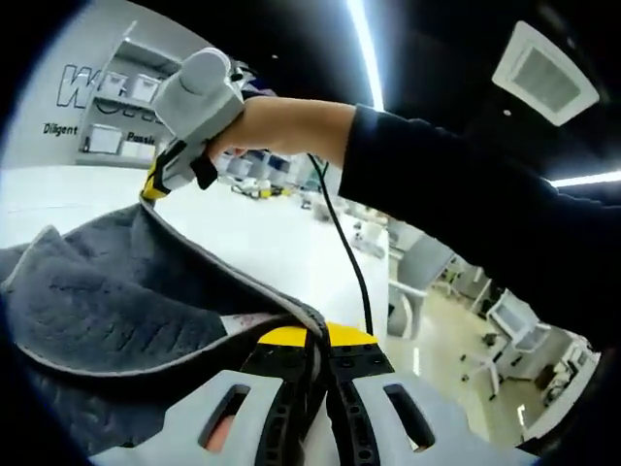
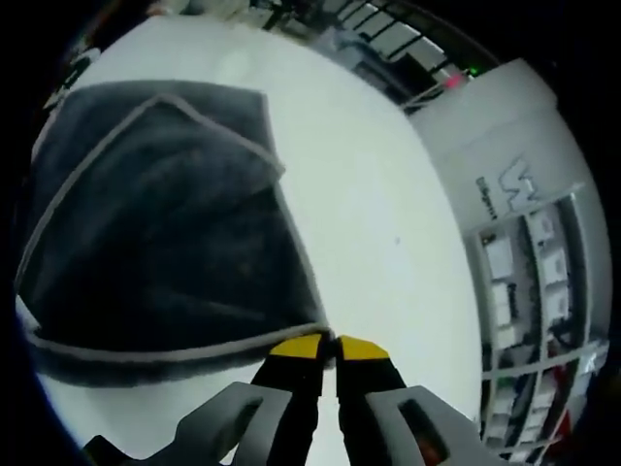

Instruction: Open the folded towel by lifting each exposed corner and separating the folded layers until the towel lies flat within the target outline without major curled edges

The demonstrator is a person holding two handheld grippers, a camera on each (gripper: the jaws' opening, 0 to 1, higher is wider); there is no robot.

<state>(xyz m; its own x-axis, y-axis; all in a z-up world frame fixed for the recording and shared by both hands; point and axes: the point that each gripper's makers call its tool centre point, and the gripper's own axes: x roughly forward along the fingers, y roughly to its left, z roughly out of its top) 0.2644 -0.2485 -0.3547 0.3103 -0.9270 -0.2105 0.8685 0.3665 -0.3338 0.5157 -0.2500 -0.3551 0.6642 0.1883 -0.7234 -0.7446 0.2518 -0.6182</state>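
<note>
Towel (image 2: 155,223) dark grey, part-folded on white table (image 2: 369,194), spreading toward ten o'clock from right gripper (image 2: 328,348); both right and left gripper (image 1: 315,340) clamped on hem.

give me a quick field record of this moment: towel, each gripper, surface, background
towel: dark grey towel with a pale edge, partly unfolded, one layer lifted off the table
left gripper: left gripper shut on the towel edge, cloth draped over its jaws
right gripper: right gripper shut on a towel corner; it also shows in the left gripper view, held by a hand, pulling the cloth up
surface: white table
target outline: cannot tell
background: shelves with white boxes against a wall
</note>
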